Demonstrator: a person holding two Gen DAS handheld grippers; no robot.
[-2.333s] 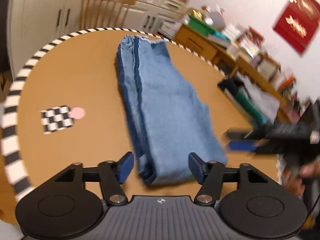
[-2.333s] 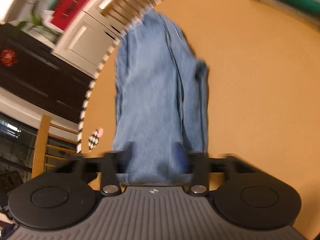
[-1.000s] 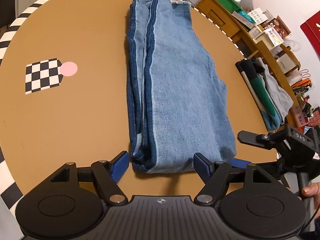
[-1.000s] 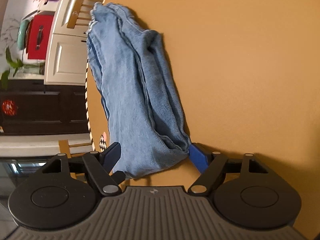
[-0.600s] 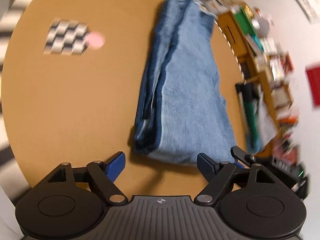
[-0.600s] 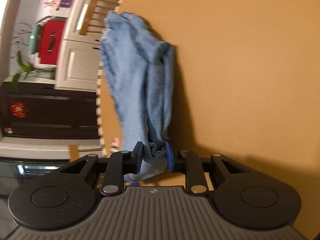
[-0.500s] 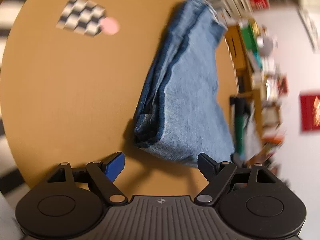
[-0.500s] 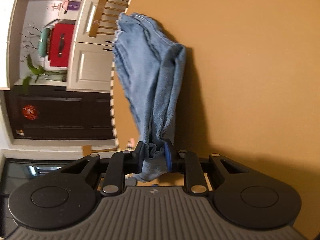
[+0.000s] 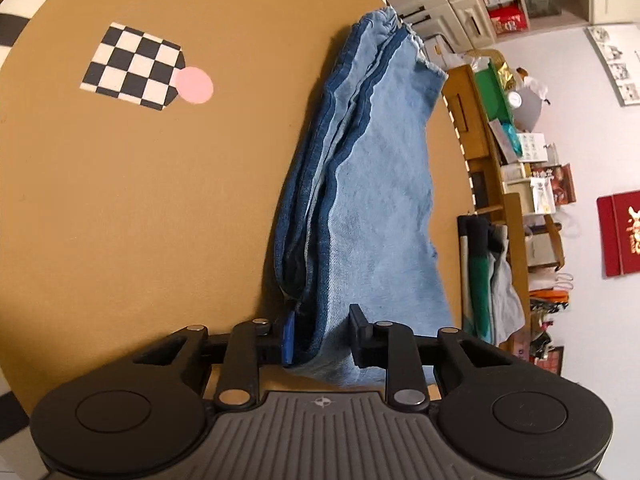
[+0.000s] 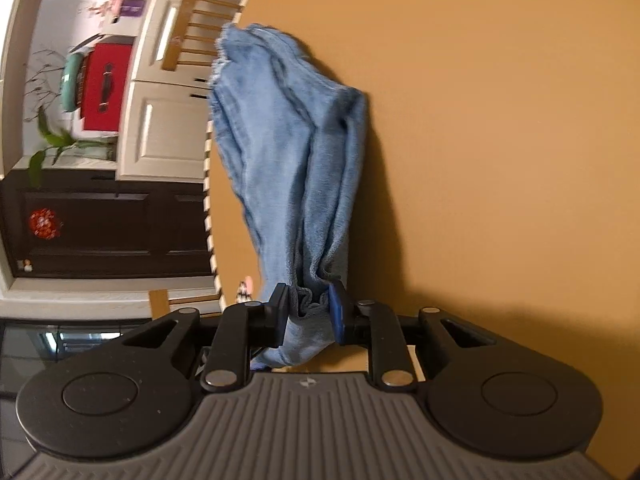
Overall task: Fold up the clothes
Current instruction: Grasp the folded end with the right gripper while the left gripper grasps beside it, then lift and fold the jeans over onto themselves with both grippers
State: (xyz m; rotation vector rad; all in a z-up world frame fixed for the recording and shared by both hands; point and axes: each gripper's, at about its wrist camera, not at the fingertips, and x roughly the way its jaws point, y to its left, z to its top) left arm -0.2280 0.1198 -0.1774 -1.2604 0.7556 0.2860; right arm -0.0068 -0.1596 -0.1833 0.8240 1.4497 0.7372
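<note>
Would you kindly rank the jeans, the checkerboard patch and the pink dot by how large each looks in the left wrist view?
1. Jeans, by far the largest; their near end is also closest to the camera.
2. Checkerboard patch.
3. Pink dot, beside the patch at a similar distance, so that order is safe.

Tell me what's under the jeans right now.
Only the tan table shows around the folded jeans. The near end is pinched up in the left tool and right tool; whatever lies beneath the denim is covered.
</note>
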